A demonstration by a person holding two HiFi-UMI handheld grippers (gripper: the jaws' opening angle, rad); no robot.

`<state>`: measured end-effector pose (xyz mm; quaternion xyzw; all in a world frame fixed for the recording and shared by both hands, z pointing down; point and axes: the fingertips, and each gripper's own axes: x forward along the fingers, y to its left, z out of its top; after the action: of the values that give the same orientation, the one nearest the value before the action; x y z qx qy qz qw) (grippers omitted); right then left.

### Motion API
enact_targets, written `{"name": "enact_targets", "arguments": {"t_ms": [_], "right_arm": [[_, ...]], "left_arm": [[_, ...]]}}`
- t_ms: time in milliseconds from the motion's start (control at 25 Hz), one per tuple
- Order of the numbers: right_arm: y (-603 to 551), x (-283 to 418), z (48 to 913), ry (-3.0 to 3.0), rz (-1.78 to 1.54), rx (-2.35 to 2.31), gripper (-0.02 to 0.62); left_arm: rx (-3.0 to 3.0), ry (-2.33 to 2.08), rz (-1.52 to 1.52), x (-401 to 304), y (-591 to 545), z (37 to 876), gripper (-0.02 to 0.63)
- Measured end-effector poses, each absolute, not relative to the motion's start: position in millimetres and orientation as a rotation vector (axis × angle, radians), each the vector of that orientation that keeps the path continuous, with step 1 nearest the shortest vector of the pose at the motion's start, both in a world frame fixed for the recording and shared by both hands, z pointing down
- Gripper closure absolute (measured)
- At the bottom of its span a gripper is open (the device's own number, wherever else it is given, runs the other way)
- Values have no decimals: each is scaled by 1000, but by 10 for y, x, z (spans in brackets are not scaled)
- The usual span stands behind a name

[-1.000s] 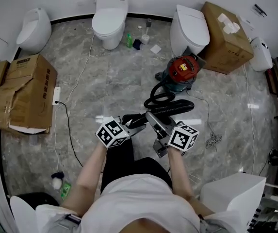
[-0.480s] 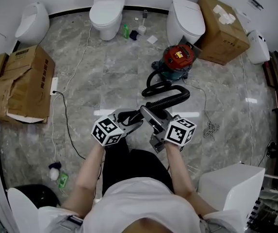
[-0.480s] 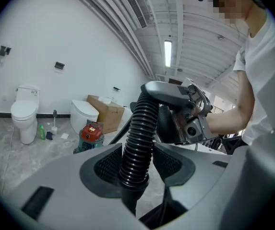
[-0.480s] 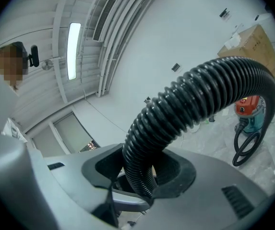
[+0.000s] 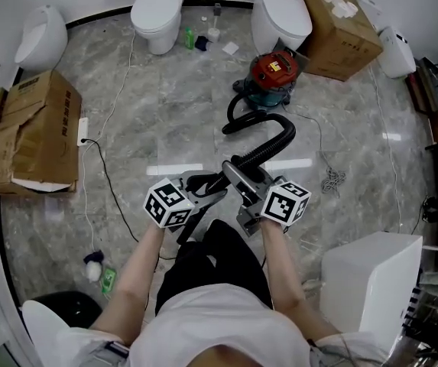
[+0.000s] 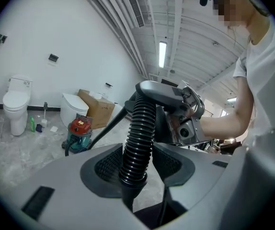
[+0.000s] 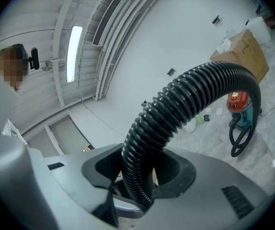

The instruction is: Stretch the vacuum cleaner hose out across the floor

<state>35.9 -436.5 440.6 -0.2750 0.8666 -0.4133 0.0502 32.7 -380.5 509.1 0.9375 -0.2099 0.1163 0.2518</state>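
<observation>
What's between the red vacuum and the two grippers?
Only the black hose, curving from the red vacuum to the left gripper and right gripper; otherwise bare floor, seen in the head view.

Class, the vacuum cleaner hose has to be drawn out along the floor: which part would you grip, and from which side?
Grip the hose near its free end, across the ribbed tube, coming from the side away from the vacuum cleaner. The ribs should stop a pinch sliding, and the slack arches and loops beside that machine. The left gripper and right gripper are clamped there.
</observation>
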Motion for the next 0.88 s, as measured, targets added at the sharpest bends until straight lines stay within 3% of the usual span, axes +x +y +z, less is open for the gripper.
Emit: {"name": "enact_targets", "arguments": {"t_ms": [880], "right_arm": [[-2733, 2, 4401, 2503, -1191, -972, 411]], "left_arm": [[2637, -472, 359, -91, -2130, 5089, 413]]}}
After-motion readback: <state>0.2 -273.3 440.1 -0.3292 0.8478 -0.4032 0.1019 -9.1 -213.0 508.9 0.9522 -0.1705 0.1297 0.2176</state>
